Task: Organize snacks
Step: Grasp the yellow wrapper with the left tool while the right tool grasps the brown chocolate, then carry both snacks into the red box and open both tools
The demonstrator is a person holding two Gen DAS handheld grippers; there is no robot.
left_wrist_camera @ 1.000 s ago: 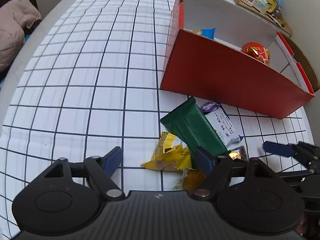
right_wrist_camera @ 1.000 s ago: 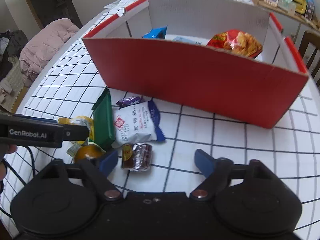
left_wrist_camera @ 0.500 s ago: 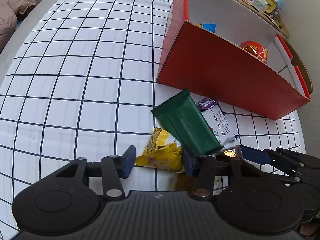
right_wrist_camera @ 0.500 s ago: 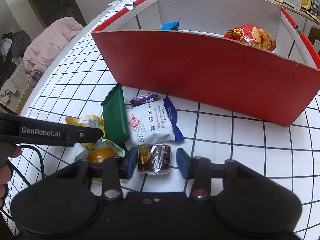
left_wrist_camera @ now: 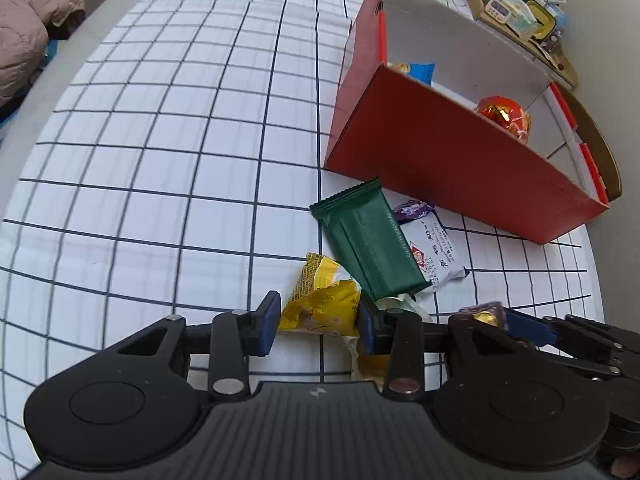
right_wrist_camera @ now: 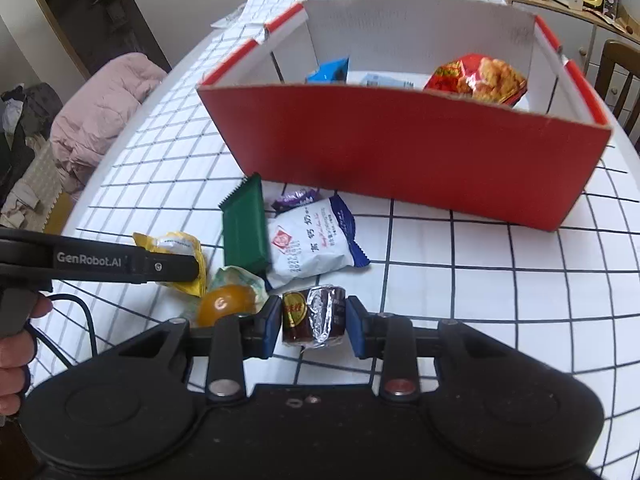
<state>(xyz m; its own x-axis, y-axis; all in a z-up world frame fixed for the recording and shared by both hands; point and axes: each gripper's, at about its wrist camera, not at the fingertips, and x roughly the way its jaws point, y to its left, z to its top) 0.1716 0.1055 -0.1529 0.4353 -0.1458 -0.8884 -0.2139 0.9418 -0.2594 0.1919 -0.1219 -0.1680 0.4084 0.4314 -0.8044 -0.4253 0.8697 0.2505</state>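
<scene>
Right wrist view: right claw (right_wrist_camera: 313, 327) pinches the foil-wrapped candy (right_wrist_camera: 314, 315) between its pads; light, crinkly, slippery. Left claw (left_wrist_camera: 318, 323) straddles the soft yellow packet (left_wrist_camera: 322, 306).

Left gripper (left_wrist_camera: 318, 322): low over the table, blue pads (left_wrist_camera: 269, 322) narrowed either side of a yellow packet (left_wrist_camera: 320, 304), both touching it. In the right wrist view it reaches in from the left, with the person's hand (right_wrist_camera: 16, 360) at its handle.

Right gripper (right_wrist_camera: 313, 326): low at the near edge, pads (right_wrist_camera: 272, 326) pressed on both sides of a brown foil-wrapped snack (right_wrist_camera: 314, 316).
</scene>
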